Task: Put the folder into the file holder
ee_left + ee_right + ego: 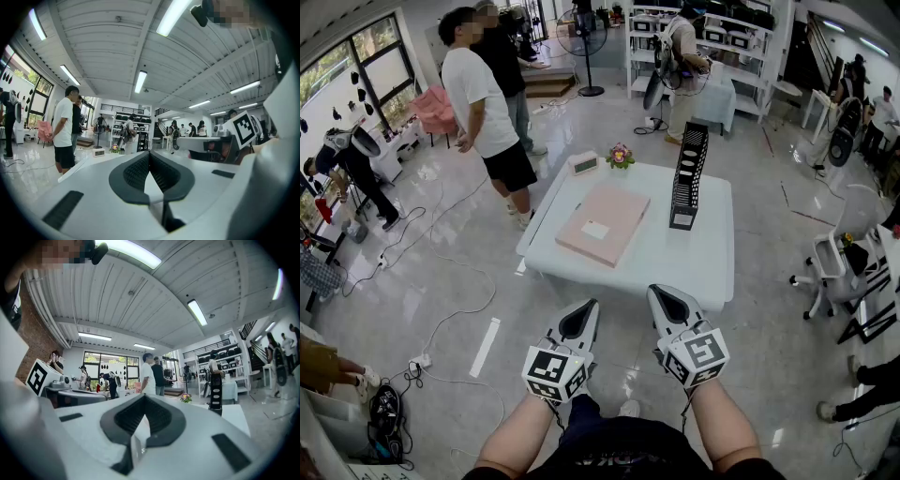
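A flat pink folder (pixel 604 222) with a white label lies on the white table (pixel 703 267), left of its middle. The black upright file holder (pixel 688 175) stands on the table to the folder's right, and shows in the right gripper view as a dark slotted post (pixel 215 392). My left gripper (pixel 589 309) and right gripper (pixel 661 296) are held side by side in front of the table's near edge, well short of the folder. Both are shut with nothing between the jaws, which point level toward the table.
A small white clock (pixel 585 164) and a little flower pot (pixel 620 156) sit at the table's far edge. Two people (pixel 487 103) stand at the table's left. A white office chair (pixel 834 258) is on the right. Cables run over the floor (pixel 455 309) at left.
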`<state>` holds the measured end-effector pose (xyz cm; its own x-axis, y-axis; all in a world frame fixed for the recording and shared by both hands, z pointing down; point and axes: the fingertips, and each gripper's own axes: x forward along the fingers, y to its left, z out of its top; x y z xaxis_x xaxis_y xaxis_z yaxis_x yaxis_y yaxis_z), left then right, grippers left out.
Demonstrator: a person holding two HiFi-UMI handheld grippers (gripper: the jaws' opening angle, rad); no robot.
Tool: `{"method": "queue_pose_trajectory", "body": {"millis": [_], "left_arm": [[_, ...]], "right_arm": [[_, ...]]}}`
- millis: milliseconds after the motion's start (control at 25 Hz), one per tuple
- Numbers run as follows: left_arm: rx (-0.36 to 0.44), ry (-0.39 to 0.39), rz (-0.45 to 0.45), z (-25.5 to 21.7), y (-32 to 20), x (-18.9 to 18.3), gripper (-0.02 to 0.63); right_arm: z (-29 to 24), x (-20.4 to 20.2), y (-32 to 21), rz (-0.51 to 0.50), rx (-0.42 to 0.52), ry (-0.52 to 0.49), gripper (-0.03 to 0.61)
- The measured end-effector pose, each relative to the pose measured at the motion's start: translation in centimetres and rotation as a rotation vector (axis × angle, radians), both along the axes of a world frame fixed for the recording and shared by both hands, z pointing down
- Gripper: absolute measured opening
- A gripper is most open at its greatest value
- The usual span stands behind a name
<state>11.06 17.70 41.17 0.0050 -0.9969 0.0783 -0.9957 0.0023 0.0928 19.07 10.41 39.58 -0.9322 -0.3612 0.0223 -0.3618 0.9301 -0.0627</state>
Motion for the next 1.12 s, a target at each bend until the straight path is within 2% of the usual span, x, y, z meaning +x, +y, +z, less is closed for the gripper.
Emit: {"method": "queue_pose_trajectory", "body": {"millis": [320,720,920,1120], "left_arm": [[0.004,0.001,-0.006,-0.3,-0.6,0.2,0.003],[0.020,-0.012,-0.023,-0.9,-1.1,0.3,0.009],[0.026,-0.014,-0.025,-1.1,-1.4,0.3,0.032],[0.028,-0.006,-0.026,-1.0,-2.3,-0.5,0.072]], "right_arm": [[-0.2,0.1,-0.5,-0.007,-0.003,-0.003,0.000],[-1.2,0.7,-0.7,-0.021,0.009,-0.055,0.000],[-0.9,0.9,-1.4,-0.035,-0.038,-0.079,0.002],[-0.5,0.4,-2.3,-0.042,-0.048,-0.083,0.054]]}}
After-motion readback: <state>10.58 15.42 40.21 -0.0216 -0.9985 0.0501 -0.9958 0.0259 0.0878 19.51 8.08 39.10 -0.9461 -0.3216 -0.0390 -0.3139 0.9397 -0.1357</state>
